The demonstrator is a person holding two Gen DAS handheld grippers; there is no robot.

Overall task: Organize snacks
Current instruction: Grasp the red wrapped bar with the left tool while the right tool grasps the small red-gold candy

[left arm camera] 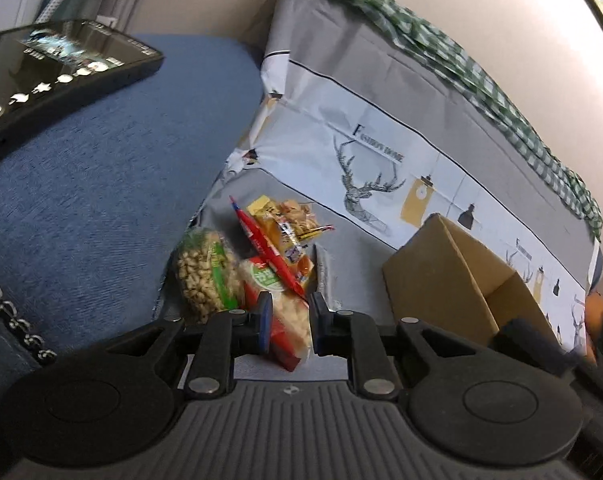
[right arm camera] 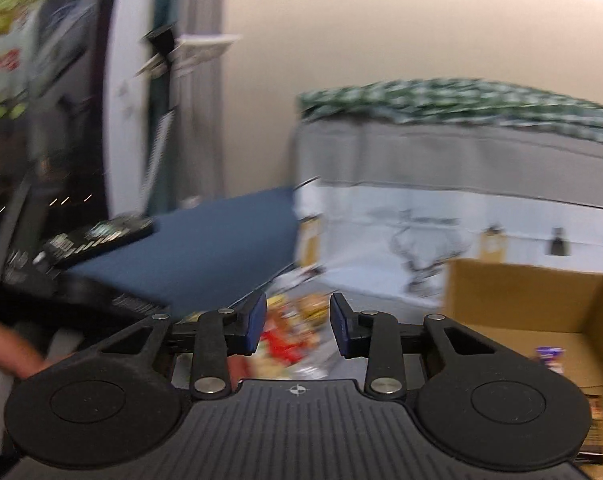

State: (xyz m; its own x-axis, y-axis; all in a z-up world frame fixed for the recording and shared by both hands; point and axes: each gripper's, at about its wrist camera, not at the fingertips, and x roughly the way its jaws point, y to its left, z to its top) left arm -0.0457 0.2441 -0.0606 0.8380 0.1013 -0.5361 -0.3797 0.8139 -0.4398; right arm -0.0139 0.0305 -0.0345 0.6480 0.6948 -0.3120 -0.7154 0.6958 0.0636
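- Left gripper [left arm camera: 288, 320]: jaws narrow, seemingly pinching the red snack bag [left arm camera: 289, 328] on the grey cloth
- Right gripper [right arm camera: 297, 324]: part-open, empty, snacks ahead
- Cardboard box [left arm camera: 457, 280] lies right

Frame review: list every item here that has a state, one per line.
left gripper: shut on red snack packet
right gripper: open, nothing between fingers
cardboard box: open, some packets inside
peanut bag: sealed, lying on cloth
phone: screen lit
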